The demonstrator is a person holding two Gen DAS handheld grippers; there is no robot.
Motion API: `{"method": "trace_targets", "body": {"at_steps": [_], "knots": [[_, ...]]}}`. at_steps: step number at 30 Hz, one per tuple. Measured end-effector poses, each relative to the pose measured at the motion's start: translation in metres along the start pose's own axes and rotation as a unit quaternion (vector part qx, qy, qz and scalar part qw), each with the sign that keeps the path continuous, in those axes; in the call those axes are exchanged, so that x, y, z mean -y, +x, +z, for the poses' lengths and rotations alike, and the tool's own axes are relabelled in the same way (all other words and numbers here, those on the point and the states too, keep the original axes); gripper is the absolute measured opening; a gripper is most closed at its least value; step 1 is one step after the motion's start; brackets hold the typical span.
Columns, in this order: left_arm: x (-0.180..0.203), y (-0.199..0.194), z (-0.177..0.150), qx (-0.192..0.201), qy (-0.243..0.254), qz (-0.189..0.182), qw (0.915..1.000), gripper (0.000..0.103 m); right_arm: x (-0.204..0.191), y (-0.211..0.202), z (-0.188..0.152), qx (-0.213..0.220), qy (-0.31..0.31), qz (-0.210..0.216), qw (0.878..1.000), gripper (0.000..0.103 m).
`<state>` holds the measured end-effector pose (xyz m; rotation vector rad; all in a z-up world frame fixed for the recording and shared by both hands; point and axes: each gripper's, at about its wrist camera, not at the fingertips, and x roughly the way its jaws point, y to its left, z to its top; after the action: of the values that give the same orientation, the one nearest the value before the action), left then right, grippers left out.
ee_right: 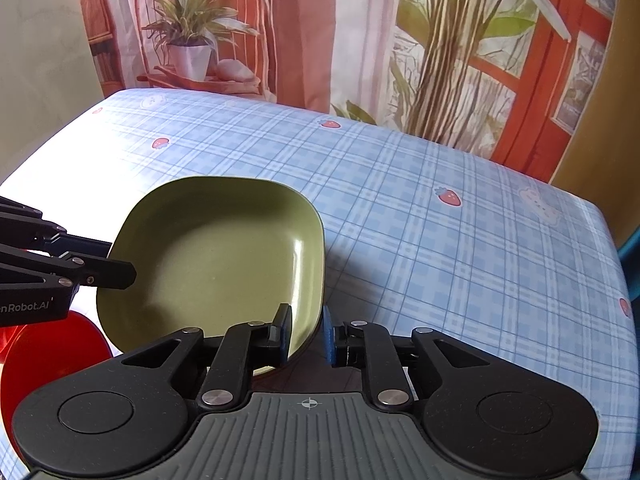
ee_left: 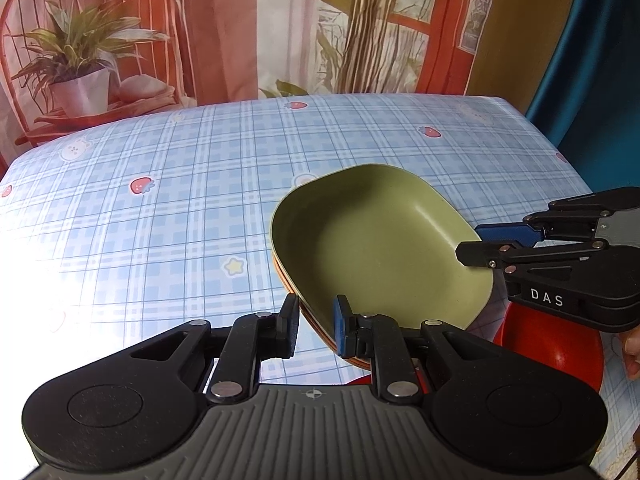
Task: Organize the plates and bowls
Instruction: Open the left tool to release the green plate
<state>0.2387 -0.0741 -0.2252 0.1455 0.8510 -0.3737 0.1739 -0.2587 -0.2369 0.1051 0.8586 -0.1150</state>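
Observation:
A green squarish plate [ee_left: 372, 248] tops a stack of plates with orange edges showing beneath it [ee_left: 288, 284]. The stack is lifted and tilted above the table. My left gripper [ee_left: 316, 328] is shut on the stack's near-left rim. My right gripper [ee_right: 306, 338] is shut on the opposite rim of the green plate [ee_right: 216, 256]. The right gripper also shows in the left wrist view [ee_left: 476, 244], and the left gripper in the right wrist view [ee_right: 128, 272]. A red bowl [ee_left: 552, 348] lies under the stack; it also shows in the right wrist view [ee_right: 52, 356].
The table carries a blue plaid cloth with strawberries [ee_left: 160, 208], which also shows in the right wrist view [ee_right: 440, 240]. A printed backdrop of a plant and a window hangs behind the table. A blue chair back [ee_left: 592, 80] stands at the right.

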Motion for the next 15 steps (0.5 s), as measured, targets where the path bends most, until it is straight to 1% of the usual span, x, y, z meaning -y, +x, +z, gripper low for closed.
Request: {"method": "trace_targets", "body": {"at_steps": [2,3,4,15], "knots": [[-0.001,-0.004,0.002,0.009,-0.004,-0.002,0.9999,0.029,0.0,-0.003,0.001,0.004,-0.002,-0.002,1.0,0.017],[-0.002,-0.007,0.003,0.015,-0.007,-0.002,0.9999,0.036,0.0,-0.004,0.001,0.006,-0.003,-0.003,1.0,0.017],[-0.001,-0.009,0.004,0.02,-0.007,-0.002,0.9998,0.039,0.0,-0.006,0.002,0.009,-0.003,-0.004,1.0,0.017],[0.006,-0.04,0.009,0.064,-0.003,0.004,0.9979,0.039,-0.004,-0.036,0.007,0.044,0.0,-0.003,0.999,0.018]]}}
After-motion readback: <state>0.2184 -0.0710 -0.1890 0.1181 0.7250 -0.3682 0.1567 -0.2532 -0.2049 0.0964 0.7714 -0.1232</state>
